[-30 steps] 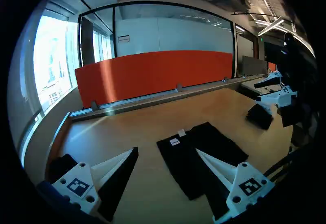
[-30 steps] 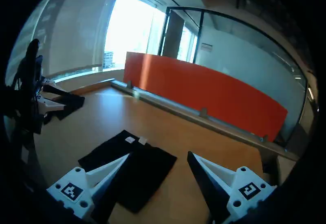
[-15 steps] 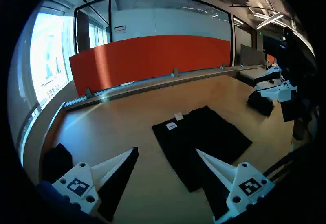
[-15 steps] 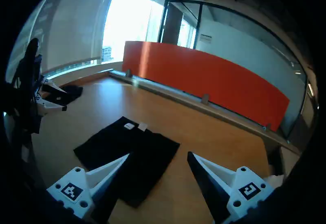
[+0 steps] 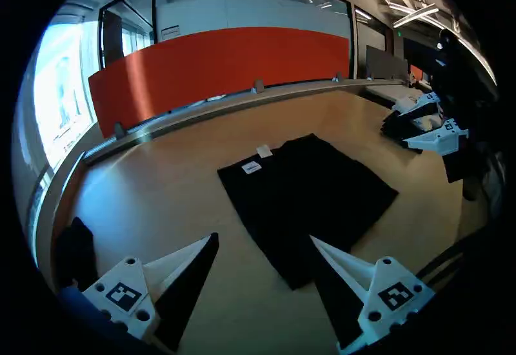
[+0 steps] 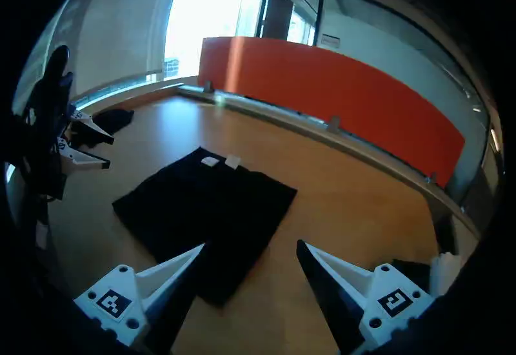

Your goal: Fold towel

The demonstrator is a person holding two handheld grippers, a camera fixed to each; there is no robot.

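A black towel (image 5: 303, 197) lies flat on the wooden table (image 5: 174, 181), with two small white tags near its far edge. My left gripper (image 5: 261, 252) hovers open above the towel's near left corner, nothing between its fingers. In the right gripper view the same towel (image 6: 206, 206) spreads ahead, and my right gripper (image 6: 251, 258) is open over its near right corner. The right gripper (image 5: 435, 137) also appears at the far right of the left gripper view, and the left gripper (image 6: 80, 145) shows at the left edge of the right gripper view.
An orange divider panel (image 5: 219, 64) with a metal rail runs along the table's far edge. A dark cloth heap (image 5: 76, 252) lies at the table's left end, also seen as a dark heap (image 6: 109, 121). More dark and white cloth (image 5: 406, 119) sits at the right end.
Both grippers have tilted down and moved closer to the table, so the towel looks larger and nearer. Both stay open and hold nothing.
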